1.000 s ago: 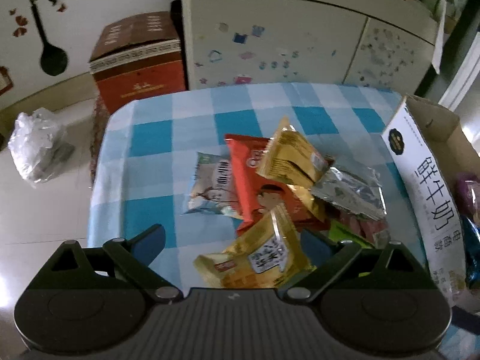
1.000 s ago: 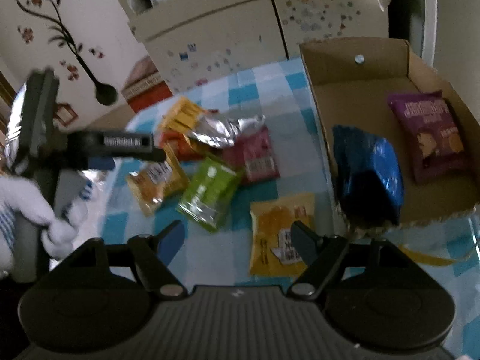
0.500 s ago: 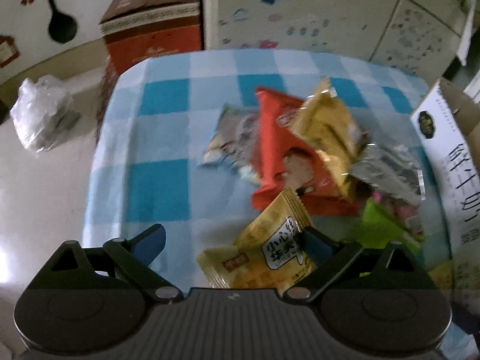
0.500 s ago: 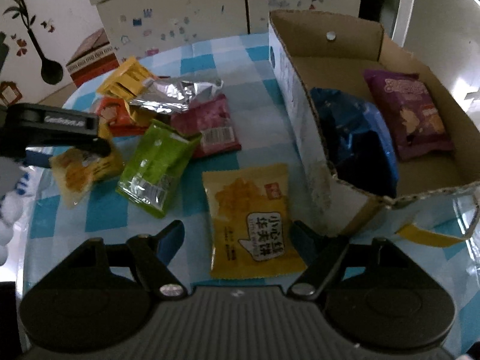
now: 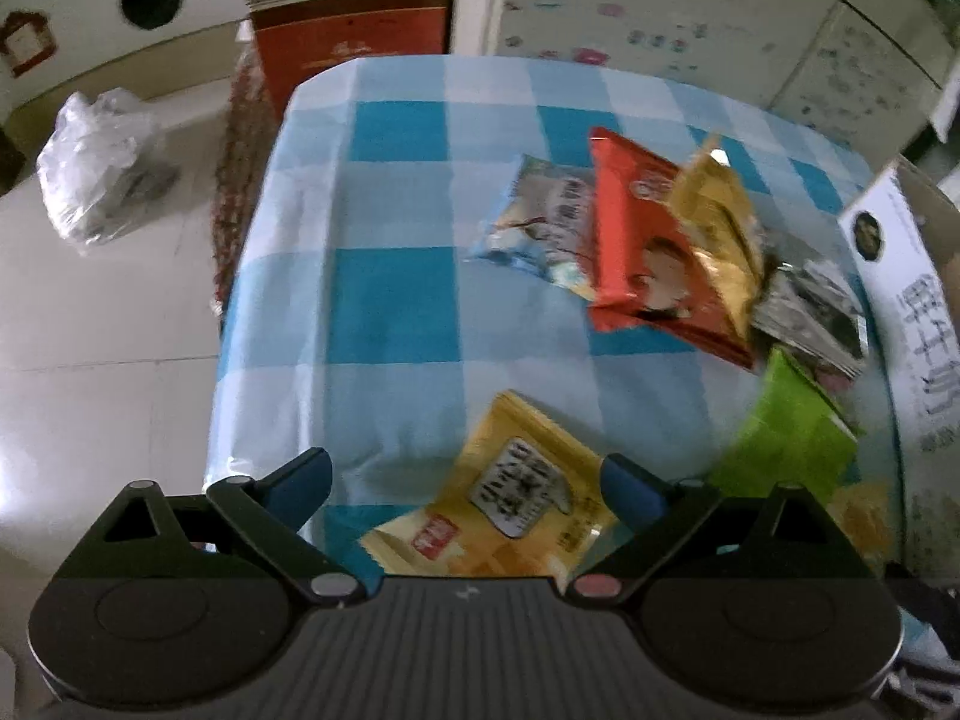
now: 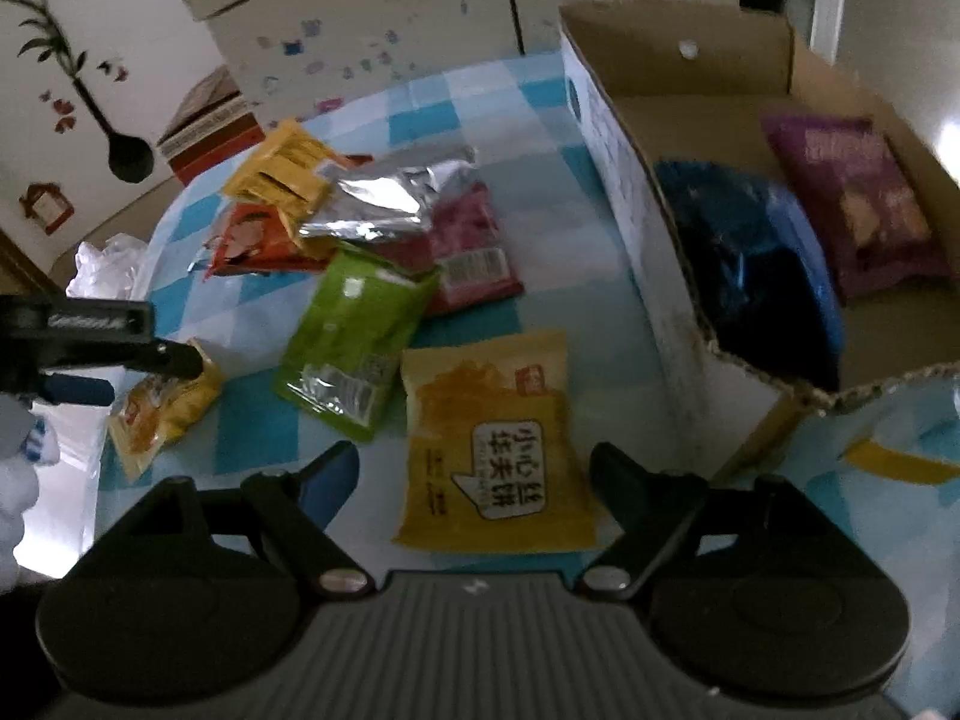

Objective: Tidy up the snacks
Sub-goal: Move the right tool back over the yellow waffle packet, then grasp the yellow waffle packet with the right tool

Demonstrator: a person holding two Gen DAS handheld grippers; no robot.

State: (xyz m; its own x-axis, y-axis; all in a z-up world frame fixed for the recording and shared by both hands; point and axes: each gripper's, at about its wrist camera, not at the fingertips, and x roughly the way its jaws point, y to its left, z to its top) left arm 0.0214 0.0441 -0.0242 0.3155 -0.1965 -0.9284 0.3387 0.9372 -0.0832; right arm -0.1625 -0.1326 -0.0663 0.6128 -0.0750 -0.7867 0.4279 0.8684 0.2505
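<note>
Both grippers tilt steeply down, jaws apart: left gripper (image 5: 465, 480) over small yellow packet (image 5: 510, 504) near the table's (image 5: 390, 312) left edge, right gripper (image 6: 474, 468) over yellow biscuit packet (image 6: 492, 438) beside the cardboard box (image 6: 636, 228).

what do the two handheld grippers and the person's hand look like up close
Both the left gripper and right gripper share one build: a dark grey ribbed body, two round housings, black linkage arms with silver pivot pins, and blue pads on the fingers. The hand wears a white knit glove with blue marks.

We see blue/white check cloth (image 6: 528, 90); packs: yellow (image 6: 492, 444), green (image 6: 354, 342), silver (image 6: 390, 198), red (image 5: 648, 252); in brown box (image 6: 678, 54): blue bag (image 6: 756, 252), purple bag (image 6: 852, 198).
</note>
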